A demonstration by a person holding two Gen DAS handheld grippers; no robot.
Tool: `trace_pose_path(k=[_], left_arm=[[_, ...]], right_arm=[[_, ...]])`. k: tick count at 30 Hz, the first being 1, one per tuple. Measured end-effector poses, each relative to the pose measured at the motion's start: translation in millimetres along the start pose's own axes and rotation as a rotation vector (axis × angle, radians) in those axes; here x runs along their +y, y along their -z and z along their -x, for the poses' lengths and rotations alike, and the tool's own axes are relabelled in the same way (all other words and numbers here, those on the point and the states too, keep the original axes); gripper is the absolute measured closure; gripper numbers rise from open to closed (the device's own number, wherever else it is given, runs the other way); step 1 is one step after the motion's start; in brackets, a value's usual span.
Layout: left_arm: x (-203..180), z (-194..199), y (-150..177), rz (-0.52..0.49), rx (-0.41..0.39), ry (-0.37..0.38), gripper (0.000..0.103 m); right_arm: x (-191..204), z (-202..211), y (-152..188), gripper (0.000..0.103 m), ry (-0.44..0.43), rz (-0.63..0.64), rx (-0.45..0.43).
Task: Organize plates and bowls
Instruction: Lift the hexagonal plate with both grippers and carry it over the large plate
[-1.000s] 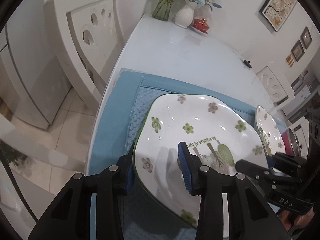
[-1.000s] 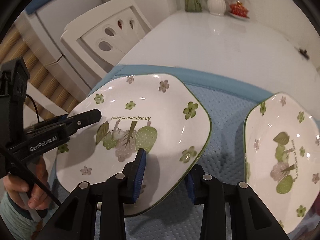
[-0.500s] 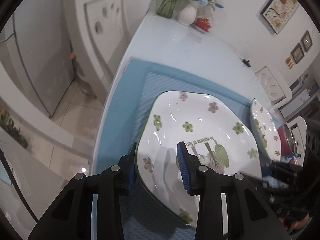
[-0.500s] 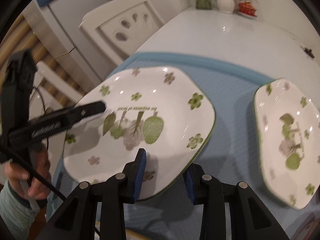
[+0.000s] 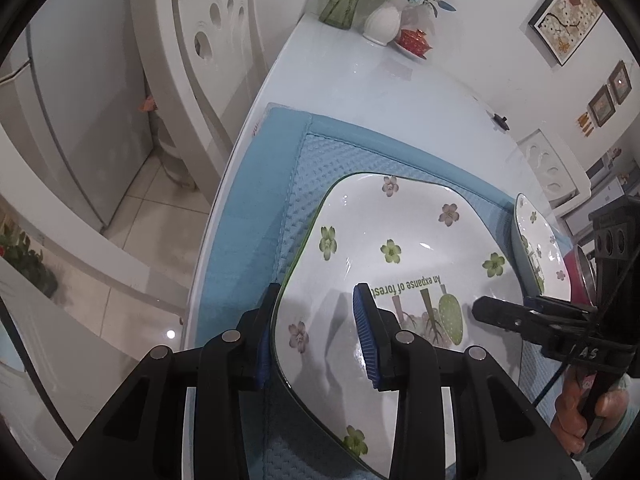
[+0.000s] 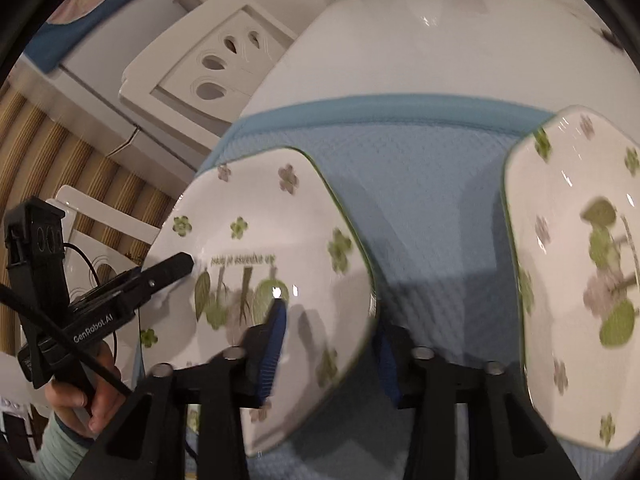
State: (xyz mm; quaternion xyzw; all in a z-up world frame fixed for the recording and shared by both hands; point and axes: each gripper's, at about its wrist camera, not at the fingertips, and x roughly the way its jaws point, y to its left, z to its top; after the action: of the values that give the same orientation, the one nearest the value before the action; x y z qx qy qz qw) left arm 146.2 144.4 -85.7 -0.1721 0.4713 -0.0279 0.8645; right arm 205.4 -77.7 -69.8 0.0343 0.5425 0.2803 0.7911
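White table (image 5: 360,92) bears a blue mat (image 5: 256,200), vases (image 5: 382,20).

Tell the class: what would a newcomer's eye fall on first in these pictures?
First, the square white plate with green flowers and a tree print, held over the blue mat by both grippers: the left gripper on one rim, the right gripper on the opposite one. A matching second plate lies on the mat to its right.

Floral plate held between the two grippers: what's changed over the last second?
The plate has come up off the blue mat, tilted, both grippers clamping its opposite edges as before: left gripper, right gripper. The second plate hasn't moved.
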Motion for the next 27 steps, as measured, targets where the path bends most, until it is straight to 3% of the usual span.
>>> trace_pose_path(k=[4,12,22,27], left_arm=[[0.1,1.5,-1.8,0.047,-0.002,0.003,0.071],[-17.0,23.0,3.0,0.100,-0.033,0.016,0.071],[-40.1,73.9,19.0,0.082,-0.100,0.034,0.071],[-57.0,97.7,38.1,0.060,-0.109,0.050,0.071]], right_arm=[[10.4,1.3,3.3,0.074,0.058,0.061,-0.022],[3.5,24.1,10.8,0.074,0.074,-0.034,-0.028],[22.4,72.4,29.2,0.074,0.080,-0.022,-0.088],[32.9,108.6,53.8,0.074,0.092,-0.016,-0.120]])
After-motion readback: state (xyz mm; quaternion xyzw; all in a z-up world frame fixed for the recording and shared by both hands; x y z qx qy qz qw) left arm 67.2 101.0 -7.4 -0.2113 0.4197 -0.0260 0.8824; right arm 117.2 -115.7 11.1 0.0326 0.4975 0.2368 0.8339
